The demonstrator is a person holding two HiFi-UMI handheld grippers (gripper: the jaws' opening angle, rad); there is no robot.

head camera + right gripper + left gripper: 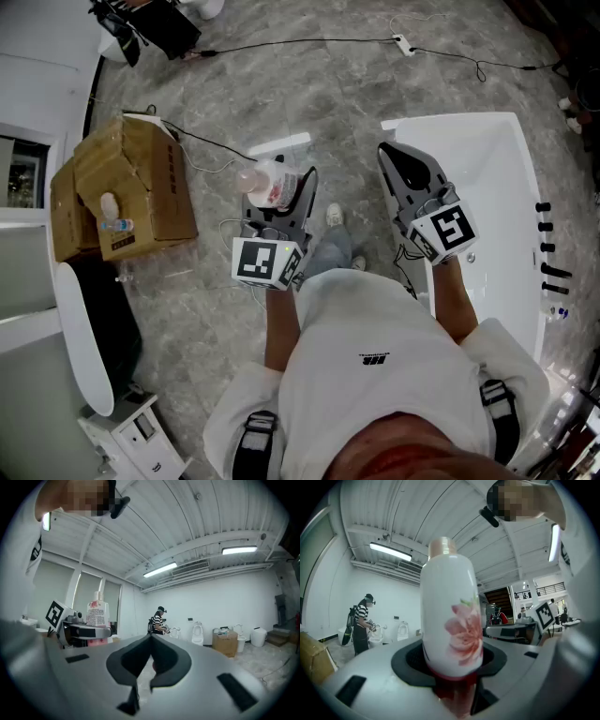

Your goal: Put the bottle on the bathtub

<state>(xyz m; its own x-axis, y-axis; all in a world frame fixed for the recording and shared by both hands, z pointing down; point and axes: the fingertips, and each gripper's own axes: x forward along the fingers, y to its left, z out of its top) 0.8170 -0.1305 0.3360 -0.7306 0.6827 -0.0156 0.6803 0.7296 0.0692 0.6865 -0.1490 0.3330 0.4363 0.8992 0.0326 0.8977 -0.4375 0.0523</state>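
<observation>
There is one bottle, one white bathtub and two grippers. The left gripper squeezes the bottle near its bottom end. The right gripper is closed, its tips meet, and it holds nothing. The bottle is white with a pink flower picture and a light cap. It stands straight up, cap on top, long side up and down. A label on its back has writing too small to read. The bottle hangs over the grey floor, left of the bathtub and not touching it. Two brown boxes sit further left, with red print I cannot read.
</observation>
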